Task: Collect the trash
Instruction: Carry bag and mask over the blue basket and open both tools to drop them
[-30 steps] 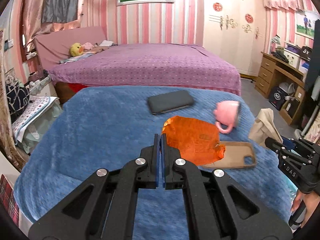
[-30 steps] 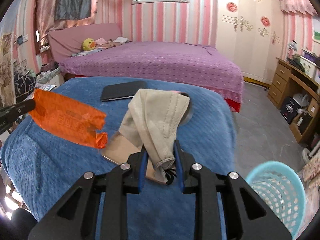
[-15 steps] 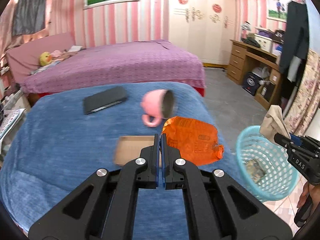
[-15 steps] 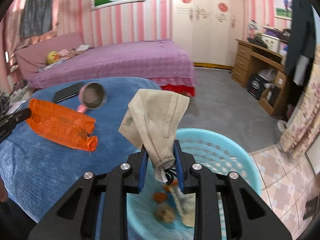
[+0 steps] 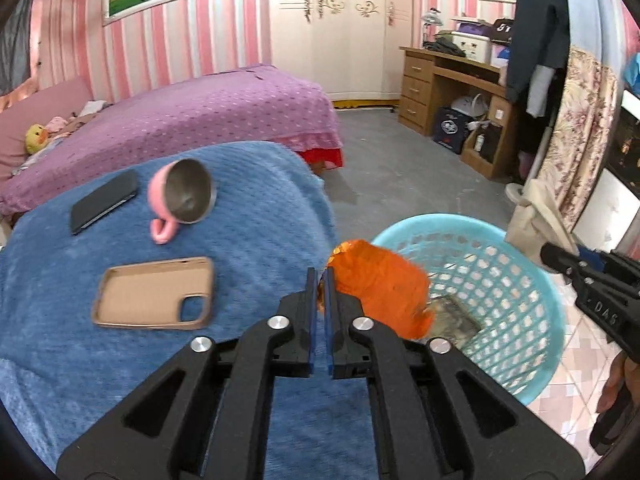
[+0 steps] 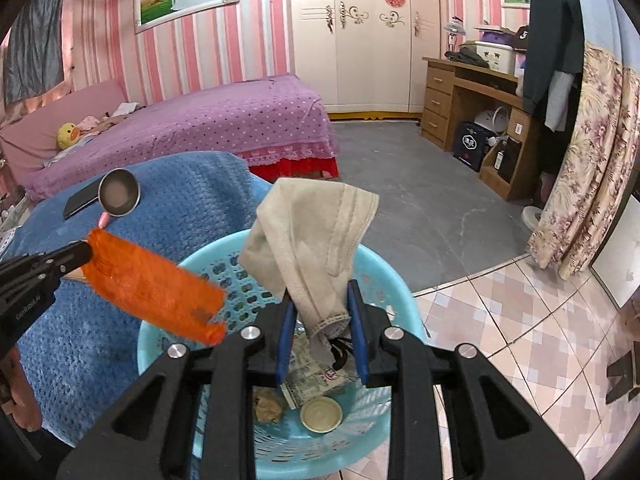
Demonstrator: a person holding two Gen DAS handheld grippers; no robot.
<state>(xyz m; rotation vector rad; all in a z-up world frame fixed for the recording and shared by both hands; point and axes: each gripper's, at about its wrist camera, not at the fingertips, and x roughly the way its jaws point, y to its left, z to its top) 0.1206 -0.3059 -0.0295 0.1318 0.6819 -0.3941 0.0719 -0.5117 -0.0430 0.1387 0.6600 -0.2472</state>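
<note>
Holding two bits of trash over a light blue basket point(image 5: 532, 292) that stands on the floor, just beside a blue blanket point(image 5: 260, 208).

Letting go with the left gripper point(image 5: 319, 270): fingers just opening, now a little apart, with one edge of the orange wrapper point(image 5: 380, 284) between them and not squeezed. Hanging out to the side of those fingers, over the near rim of the basket, blurry.

Squeezing a beige face mask point(image 6: 316, 232) by its lower end with the right gripper point(image 6: 320, 288), fingers clenched on it. Sticking up above the fingers, right over the middle of the basket, not touching it.

Lying down in the basket: a round lid point(image 6: 321, 415), a brown lump point(image 6: 269, 410) and a flat paper pack point(image 6: 312, 380).

Resting on the blanket, well apart from the basket: a pink cup point(image 5: 180, 196) tipped on its side, a tan phone case point(image 5: 152, 292) and a black phone point(image 5: 104, 200).
</note>
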